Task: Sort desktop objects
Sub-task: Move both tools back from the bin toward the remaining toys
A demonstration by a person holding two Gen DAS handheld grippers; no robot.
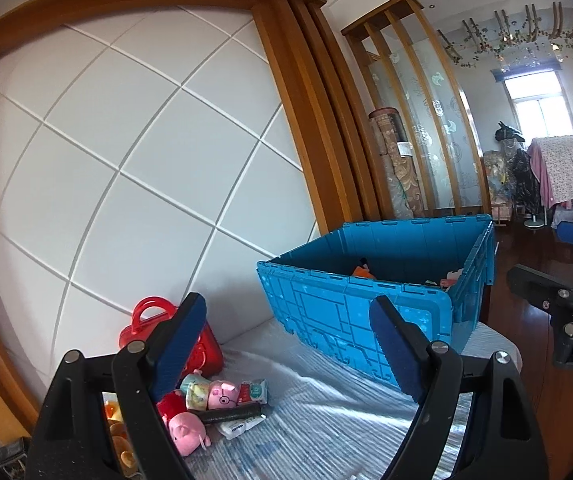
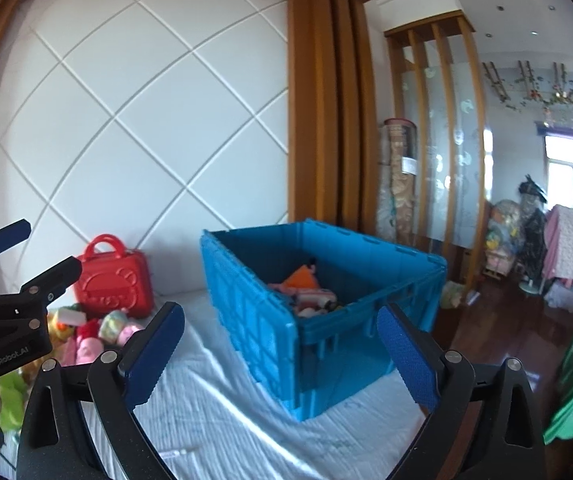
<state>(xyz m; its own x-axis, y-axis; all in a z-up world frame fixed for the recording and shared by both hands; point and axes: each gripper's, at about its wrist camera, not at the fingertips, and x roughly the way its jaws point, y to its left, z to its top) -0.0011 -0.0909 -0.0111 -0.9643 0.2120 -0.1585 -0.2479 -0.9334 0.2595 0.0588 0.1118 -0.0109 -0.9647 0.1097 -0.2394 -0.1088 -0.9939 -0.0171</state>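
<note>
Fingers first: my left gripper [image 1: 288,344] has its blue pads spread with nothing between them, and my right gripper [image 2: 282,356] stands wider still, equally empty. No earlier view backs any motion, so I report only that both are apart and holding nothing.

Just beyond the left gripper, on the white striped cover [image 1: 326,420] of the table, I see the heap of small things awaiting sorting: a pink pig plush [image 1: 186,434] nearest me, a second pig-faced toy [image 1: 222,394] behind it, a dark stick-shaped object [image 1: 232,415] lying across a white packet [image 1: 242,426], and a small printed pouch [image 1: 254,391]. Yellow toys [image 1: 116,420] peek out behind my left finger, too hidden to name. The red toy case [image 2: 114,284] stands upright behind the heap, against the wall.

To the right of the heap, well apart from it, sits the blue crate [image 2: 254,320], lidless. From the right wrist view I can see an orange item [image 2: 302,278] and pink soft toys [image 2: 310,296] already lying inside.

Behind everything runs the white quilted wall panel [image 1: 126,140] in its wooden frame [image 1: 306,120]. Farther right, a slatted wooden screen [image 2: 438,140], a rolled carpet [image 1: 396,160] and a bright window [image 1: 538,100].
</note>
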